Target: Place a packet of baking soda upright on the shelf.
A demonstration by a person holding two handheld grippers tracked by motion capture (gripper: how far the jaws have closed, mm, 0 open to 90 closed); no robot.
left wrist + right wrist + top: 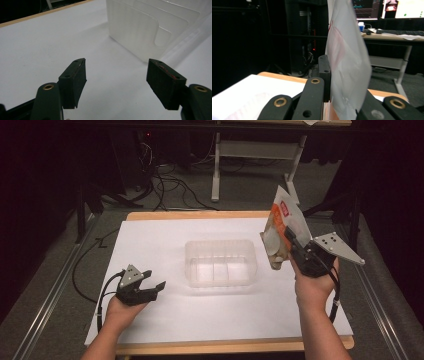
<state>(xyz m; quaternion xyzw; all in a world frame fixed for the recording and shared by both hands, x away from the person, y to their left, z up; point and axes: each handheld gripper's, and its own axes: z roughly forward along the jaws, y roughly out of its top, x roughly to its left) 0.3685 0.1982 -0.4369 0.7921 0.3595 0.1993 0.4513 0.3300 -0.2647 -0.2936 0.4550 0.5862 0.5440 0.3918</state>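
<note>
Jaws clamped on the snack bag, aloft at the bench's right edge.
High view: right gripper pinches the orange-and-white plastic snack bag beside the clear plastic compartment tray; it could swing and miss. Left gripper view: left gripper jaws apart, holding nothing. Right gripper view: the thin film may slip free.

Dim room, dark surround, white sheet brightly lit from above, soft shadows, bag blurred close-up
</note>
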